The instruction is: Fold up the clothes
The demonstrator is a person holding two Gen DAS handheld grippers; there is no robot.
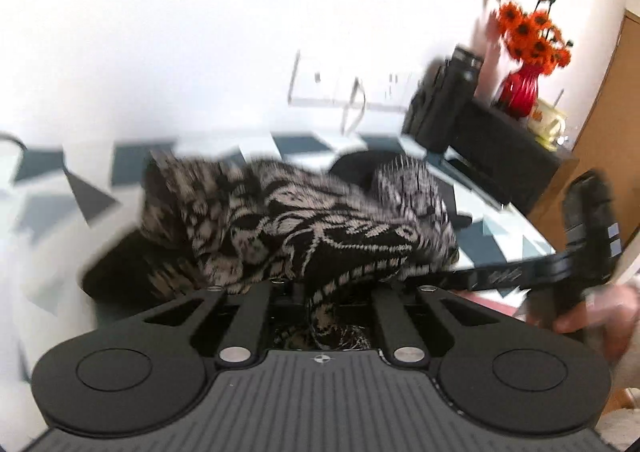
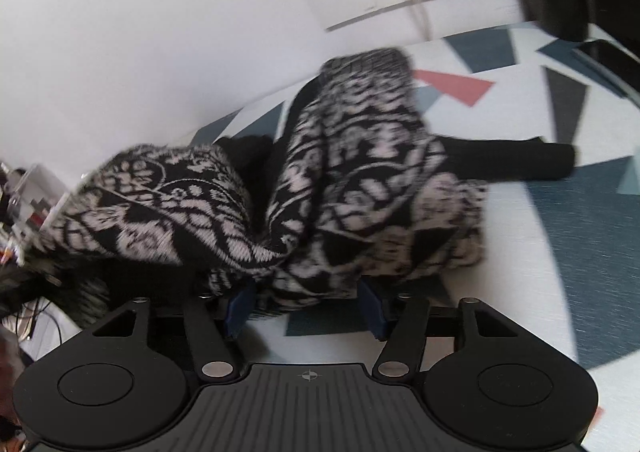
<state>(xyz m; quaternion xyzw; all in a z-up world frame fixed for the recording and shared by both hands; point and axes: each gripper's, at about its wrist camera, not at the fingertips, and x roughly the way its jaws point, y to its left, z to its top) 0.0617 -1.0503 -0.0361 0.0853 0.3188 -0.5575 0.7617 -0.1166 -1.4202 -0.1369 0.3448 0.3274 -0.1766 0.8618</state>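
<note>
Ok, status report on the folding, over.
Left gripper jaws shut on the black-and-cream patterned knit garment. Right gripper jaws apart, garment edge between. Garment bunched on the geometric-print tablecloth. Nothing blocking.

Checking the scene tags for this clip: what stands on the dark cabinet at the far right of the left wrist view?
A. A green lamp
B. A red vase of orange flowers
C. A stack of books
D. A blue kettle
B: a red vase holding orange flowers stands on the cabinet.
</note>
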